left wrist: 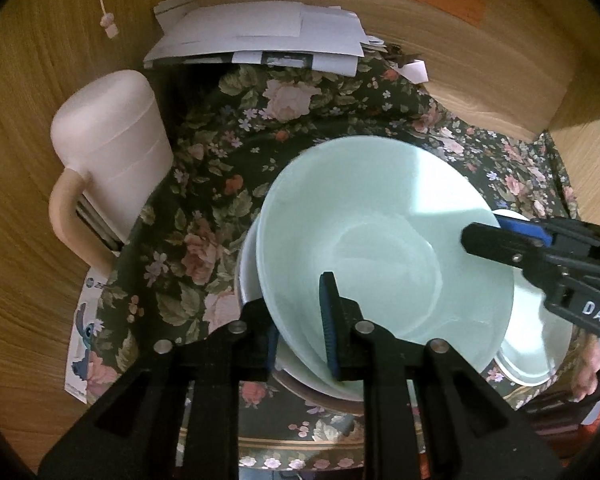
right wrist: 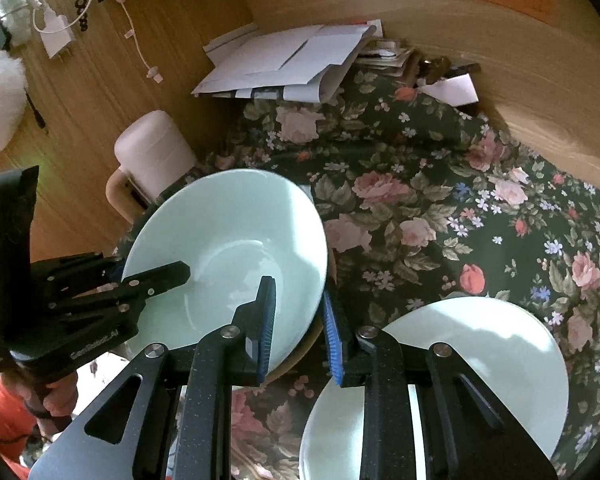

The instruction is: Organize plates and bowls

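A lived-in home is showing here: a dark floral tablecloth (right wrist: 420, 208) is covering the counter, a loose stack of envelopes and papers (right wrist: 288, 60) is sitting against wood-grain walls (right wrist: 100, 92), a pink lidded mug (left wrist: 112, 160) is standing nearby, and a white charger with cable (right wrist: 56, 36) is lying on the wood.

Pale green bowl (left wrist: 384, 240), empty, tilted, nested in another bowl (left wrist: 249, 276) on floral cloth; rim clamped at both sides. Pale green plate (right wrist: 460, 360) lies flat just beside
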Demonstrator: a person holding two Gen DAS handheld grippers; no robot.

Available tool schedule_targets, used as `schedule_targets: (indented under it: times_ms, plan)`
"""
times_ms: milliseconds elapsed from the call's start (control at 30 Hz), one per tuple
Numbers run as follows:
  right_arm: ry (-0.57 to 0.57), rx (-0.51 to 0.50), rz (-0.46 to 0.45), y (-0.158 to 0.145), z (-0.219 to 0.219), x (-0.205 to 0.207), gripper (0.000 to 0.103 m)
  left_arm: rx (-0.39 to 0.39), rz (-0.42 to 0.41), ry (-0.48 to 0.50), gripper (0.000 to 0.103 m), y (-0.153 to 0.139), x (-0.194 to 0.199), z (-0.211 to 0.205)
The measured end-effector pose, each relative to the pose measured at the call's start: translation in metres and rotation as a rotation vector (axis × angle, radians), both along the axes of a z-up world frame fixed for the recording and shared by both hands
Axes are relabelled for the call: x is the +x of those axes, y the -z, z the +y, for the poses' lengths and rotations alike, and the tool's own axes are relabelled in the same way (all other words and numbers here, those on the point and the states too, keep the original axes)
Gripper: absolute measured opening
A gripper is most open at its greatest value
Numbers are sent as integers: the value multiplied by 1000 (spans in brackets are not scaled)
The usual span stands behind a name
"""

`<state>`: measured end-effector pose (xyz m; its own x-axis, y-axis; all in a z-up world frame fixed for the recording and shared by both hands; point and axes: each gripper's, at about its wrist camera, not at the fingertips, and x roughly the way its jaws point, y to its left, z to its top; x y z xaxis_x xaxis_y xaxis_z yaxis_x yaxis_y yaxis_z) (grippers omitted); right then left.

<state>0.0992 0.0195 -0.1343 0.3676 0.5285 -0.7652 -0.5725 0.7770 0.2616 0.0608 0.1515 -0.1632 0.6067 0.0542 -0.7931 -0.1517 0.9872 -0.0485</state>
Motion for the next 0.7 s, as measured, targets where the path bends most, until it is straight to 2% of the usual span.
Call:
schedule_targets:
  times_ms: [333, 500, 700]
  plan:
    - [17, 5, 7, 8, -4, 2, 22, 45, 39, 26, 20, -3, 8, -6]
    - [18, 11, 1, 5, -5, 0, 22, 80, 39, 36, 28, -9, 10, -13]
    - [23, 12, -18, 1, -6, -3, 31, 98, 28, 11, 32, -18, 12, -10]
